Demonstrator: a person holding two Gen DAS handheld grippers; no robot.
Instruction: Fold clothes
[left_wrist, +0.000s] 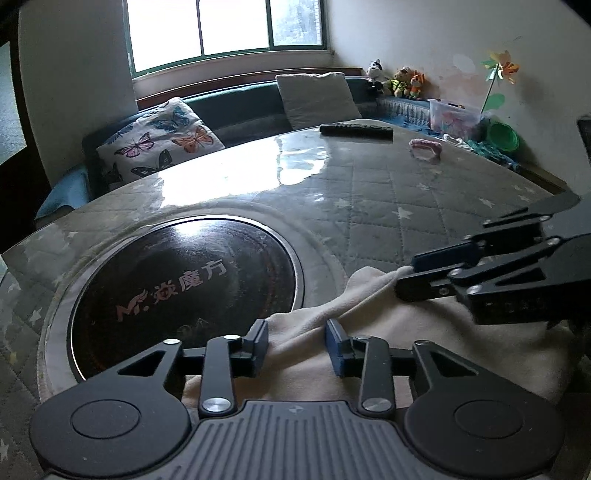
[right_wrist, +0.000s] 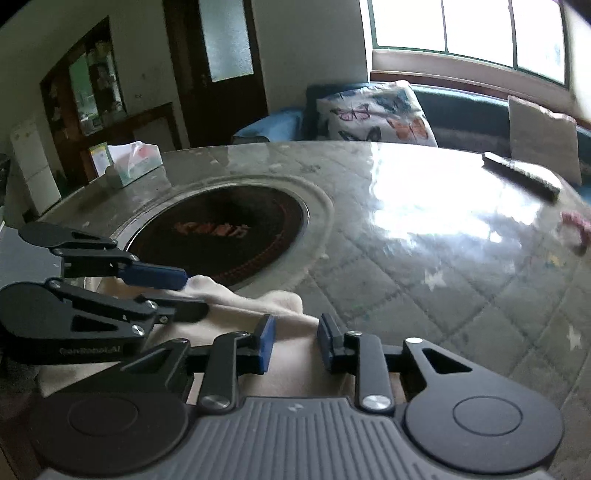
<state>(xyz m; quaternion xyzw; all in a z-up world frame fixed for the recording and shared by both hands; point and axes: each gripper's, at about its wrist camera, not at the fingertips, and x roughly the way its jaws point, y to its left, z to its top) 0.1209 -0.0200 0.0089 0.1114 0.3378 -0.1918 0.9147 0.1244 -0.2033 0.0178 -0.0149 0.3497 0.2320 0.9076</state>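
Cream cloth (left_wrist: 388, 325) lies bunched right under my two tools at the near edge of the table (left_wrist: 388, 192), its far fold reaching the rim of the round dark hotplate (left_wrist: 184, 291) set into the tabletop. My left gripper (left_wrist: 296, 345) hangs over the cloth with its blue pads (left_wrist: 260, 341) spread apart, a ridge of fabric running between them, gripping nothing. My right gripper (left_wrist: 408, 275) comes in from the right side in the left camera; there its fingers look nearly closed around a pulled-up corner of the cloth, though in its own camera the right gripper (right_wrist: 296, 341) shows a clear gap between the pads, so I cannot tell whether it truly pinches the fabric. Farther out on the glossy, quilt-patterned tabletop I see a black remote control (left_wrist: 356, 130) and a small pink item (left_wrist: 426, 146) near the far edge, well apart from the cloth. A tissue box (right_wrist: 135, 162) sits at the table's far left in the right camera. Beyond the table, a butterfly cushion (left_wrist: 162, 140) and a grey cushion (left_wrist: 317, 98) lean on the bench under the window (left_wrist: 225, 29).
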